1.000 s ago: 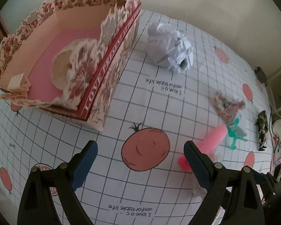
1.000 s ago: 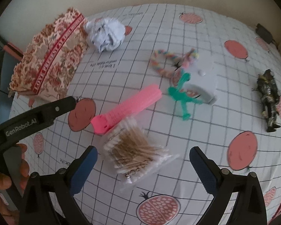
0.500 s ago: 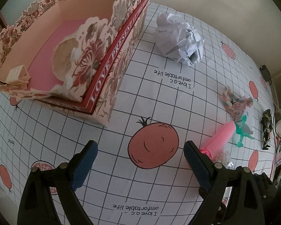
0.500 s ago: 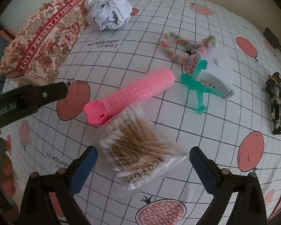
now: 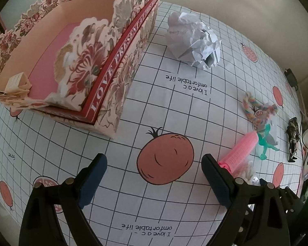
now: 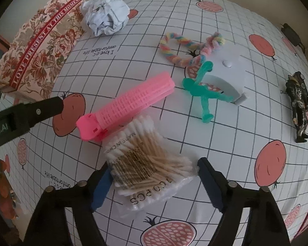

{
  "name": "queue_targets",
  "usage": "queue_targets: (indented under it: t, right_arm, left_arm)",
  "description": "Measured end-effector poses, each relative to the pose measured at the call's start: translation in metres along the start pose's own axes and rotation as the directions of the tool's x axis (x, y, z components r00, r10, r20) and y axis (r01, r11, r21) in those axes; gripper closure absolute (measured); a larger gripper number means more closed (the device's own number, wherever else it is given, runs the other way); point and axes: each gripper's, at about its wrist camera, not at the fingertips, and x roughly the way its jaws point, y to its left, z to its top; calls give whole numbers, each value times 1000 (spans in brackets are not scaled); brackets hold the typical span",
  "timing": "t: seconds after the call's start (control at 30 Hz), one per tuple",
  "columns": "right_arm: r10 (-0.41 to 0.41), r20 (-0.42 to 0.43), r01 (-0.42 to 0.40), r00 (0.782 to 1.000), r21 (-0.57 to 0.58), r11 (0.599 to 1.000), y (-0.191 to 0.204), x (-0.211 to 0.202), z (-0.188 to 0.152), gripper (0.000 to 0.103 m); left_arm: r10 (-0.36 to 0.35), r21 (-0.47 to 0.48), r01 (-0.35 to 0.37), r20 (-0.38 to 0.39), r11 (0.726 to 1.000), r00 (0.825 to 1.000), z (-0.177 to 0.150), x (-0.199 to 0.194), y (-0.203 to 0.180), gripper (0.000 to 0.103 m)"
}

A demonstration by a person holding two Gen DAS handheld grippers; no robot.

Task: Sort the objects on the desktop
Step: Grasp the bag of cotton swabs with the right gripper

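My right gripper is open, its jaws on either side of a clear bag of cotton swabs lying on the tablecloth. A pink hair clip lies against the bag's far edge; it also shows in the left wrist view. My left gripper is open and empty above a printed red fruit, right of the open floral box. The box's side also shows in the right wrist view.
A crumpled paper ball, a rainbow twisted rope, a green toy figure, a white flat piece and a dark action figure lie on the gridded cloth. The left gripper's finger reaches in from the left.
My right gripper has moved forward and down until its jaws straddle the swab bag. My left gripper has moved closer to the floral box.
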Motion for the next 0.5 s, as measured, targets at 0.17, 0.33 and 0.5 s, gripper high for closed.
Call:
queue_targets:
  t: [0.17,0.33,0.5]
  right_arm:
    - [-12,11,12,1000,28,1000,-12,-4,2,27]
    - [-35,27,33,999,91,995,-32,-10,5,28]
    - [-32,82,18,996,161,987,-75,-24,23,28]
  left_arm:
    - [-13,14,13,9,1000,1000,-1,-2,-4,10]
    - [-41,35,40,32,999,999,-1,-6,-10,10]
    - [-70,72,66,53,995,996,1,-9,-25,10]
